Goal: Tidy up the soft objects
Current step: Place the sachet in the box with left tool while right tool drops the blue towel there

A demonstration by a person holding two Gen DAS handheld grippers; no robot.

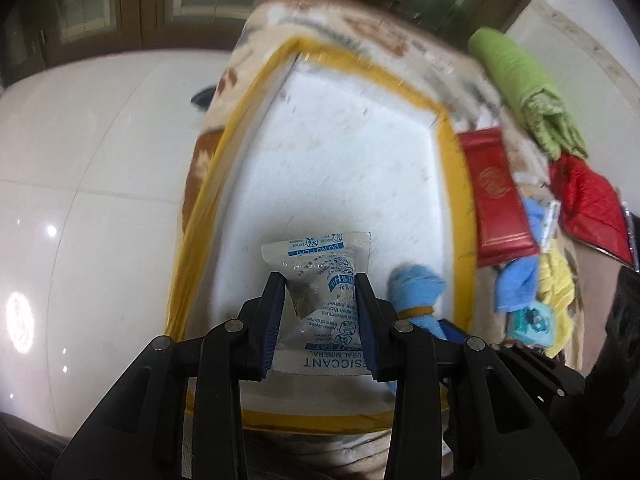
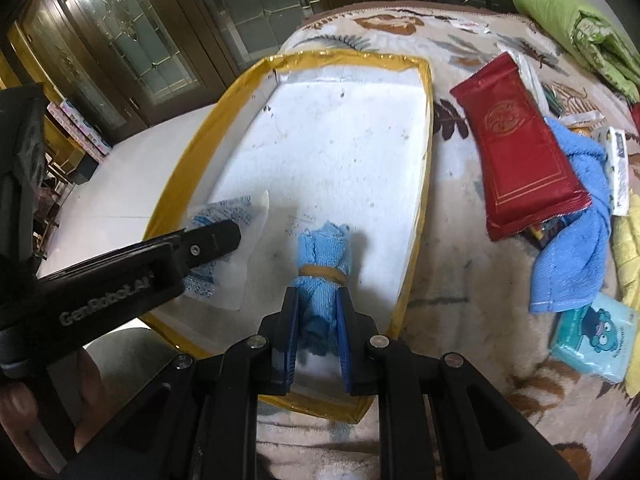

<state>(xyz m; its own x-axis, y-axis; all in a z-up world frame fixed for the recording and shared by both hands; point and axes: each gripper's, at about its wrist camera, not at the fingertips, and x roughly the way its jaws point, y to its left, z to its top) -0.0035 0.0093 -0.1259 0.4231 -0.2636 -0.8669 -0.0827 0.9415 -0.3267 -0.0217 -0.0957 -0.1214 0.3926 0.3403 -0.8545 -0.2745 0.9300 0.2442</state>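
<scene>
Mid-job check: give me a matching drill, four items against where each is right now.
Items:
1. desiccant packet
2. rolled blue towel
3. red pouch
4. green bundle

Places:
A. on the patterned blanket, just right of the tray
B. between the right tool's pads, over the tray
C. far right corner of the blanket
D. between the left tool's pads, over the tray

Pairs: 1-D, 2-B, 3-A, 4-C
</scene>
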